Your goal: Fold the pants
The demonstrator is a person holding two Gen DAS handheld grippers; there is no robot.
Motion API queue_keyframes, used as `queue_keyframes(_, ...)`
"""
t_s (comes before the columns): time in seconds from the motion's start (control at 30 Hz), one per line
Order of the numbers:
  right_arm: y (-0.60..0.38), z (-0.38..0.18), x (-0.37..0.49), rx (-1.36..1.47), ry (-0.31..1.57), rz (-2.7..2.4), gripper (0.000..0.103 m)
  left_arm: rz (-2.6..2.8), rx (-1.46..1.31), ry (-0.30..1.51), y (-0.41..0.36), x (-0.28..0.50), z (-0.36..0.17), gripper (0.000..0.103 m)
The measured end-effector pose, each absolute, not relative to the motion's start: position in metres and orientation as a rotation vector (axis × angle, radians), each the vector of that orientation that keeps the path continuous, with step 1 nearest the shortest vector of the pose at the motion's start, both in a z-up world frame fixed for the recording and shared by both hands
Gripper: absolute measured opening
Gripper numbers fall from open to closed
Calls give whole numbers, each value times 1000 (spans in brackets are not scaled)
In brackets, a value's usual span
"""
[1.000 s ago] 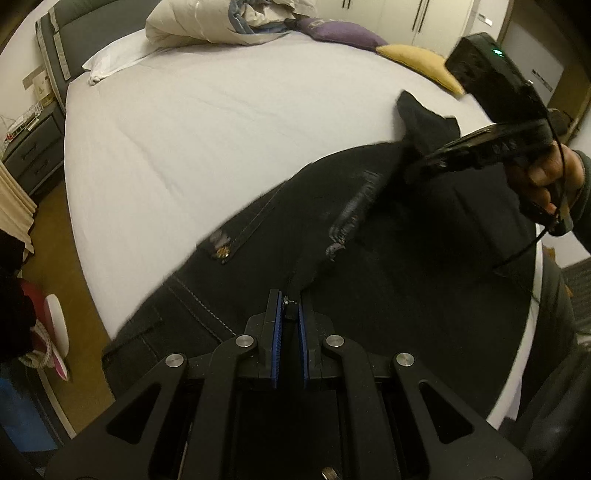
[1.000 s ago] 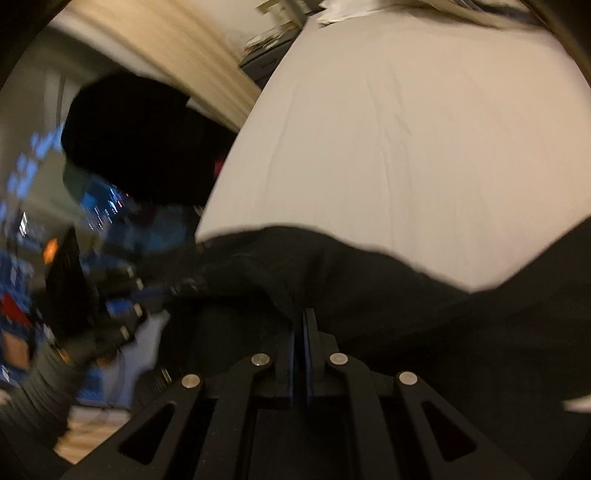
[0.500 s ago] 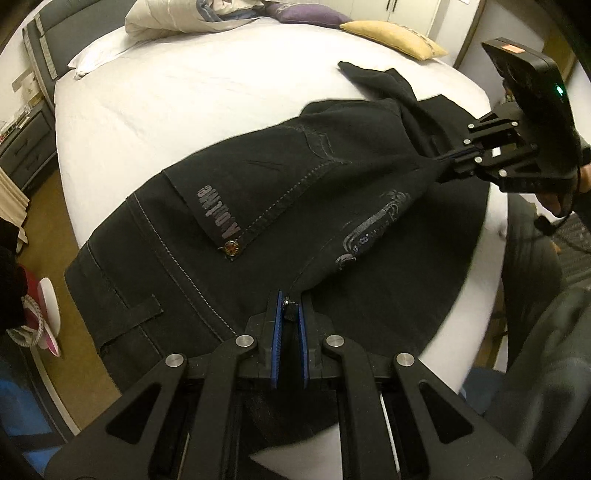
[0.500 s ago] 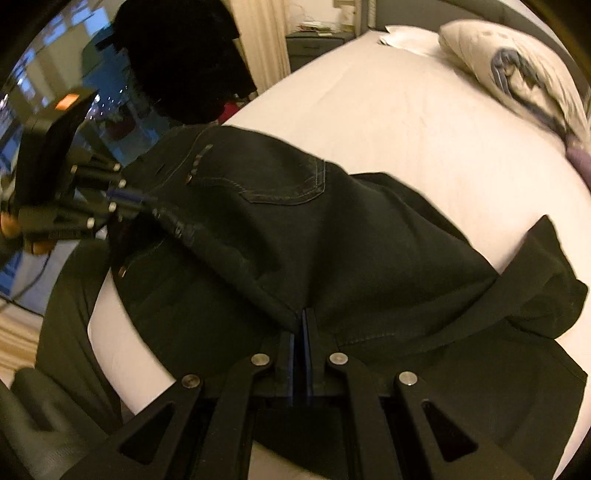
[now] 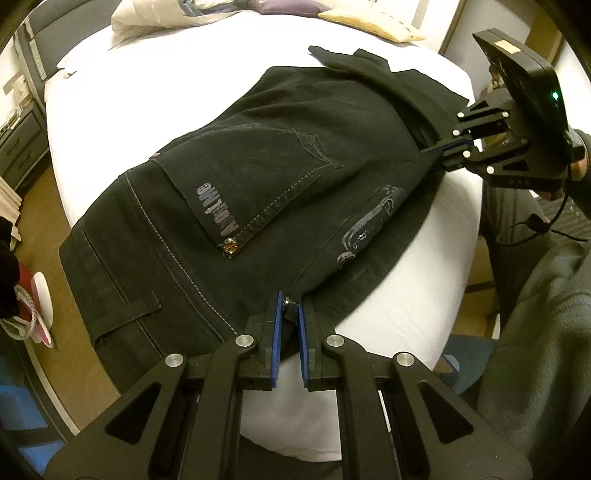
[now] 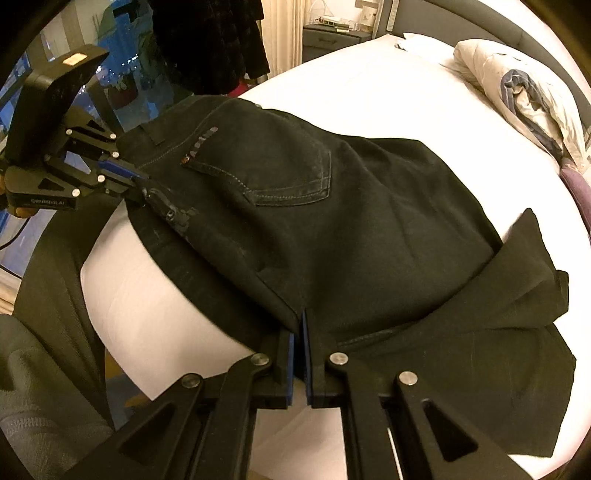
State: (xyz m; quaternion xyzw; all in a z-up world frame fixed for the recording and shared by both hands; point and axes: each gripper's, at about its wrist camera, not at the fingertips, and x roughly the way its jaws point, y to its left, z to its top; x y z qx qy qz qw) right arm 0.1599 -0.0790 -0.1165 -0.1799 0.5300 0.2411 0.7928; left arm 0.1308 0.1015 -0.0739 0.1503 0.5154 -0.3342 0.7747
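Note:
Black jeans [image 5: 258, 177] lie on the white bed [image 5: 166, 85], back pocket up, folded lengthwise, with the legs bunched at the far end. My left gripper [image 5: 290, 308] is shut on the jeans' near edge by the waist. My right gripper [image 6: 299, 325] is shut on the jeans' edge further along the leg side. The jeans also fill the right wrist view [image 6: 314, 221]. The right gripper shows in the left wrist view [image 5: 436, 149], and the left gripper shows in the right wrist view [image 6: 136, 184]. Both hold the same long edge near the bed's rim.
A rolled duvet [image 6: 524, 85] and pillows [image 5: 369, 22] lie at the head of the bed. A nightstand [image 5: 18, 136] stands at the left. Dark clothes [image 6: 210, 40] hang by a curtain. The person's grey sleeve [image 5: 546, 325] is at the right.
The jeans came down from a raised, swinging sweep and now lie spread flat on the bed. Both grippers lowered to the bed's near edge, still clamped on the fabric.

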Motion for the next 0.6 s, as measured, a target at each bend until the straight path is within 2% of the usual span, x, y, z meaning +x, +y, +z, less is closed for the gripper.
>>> queue_keyframes(0.33,-82,-138,130,-506,1111,487,6,-710,366,1109,97,117,-101,7)
queue_keyframes(0.6,-79,-153,120,-520,1072,449,11,-677,360,1129,103,114,-109,18)
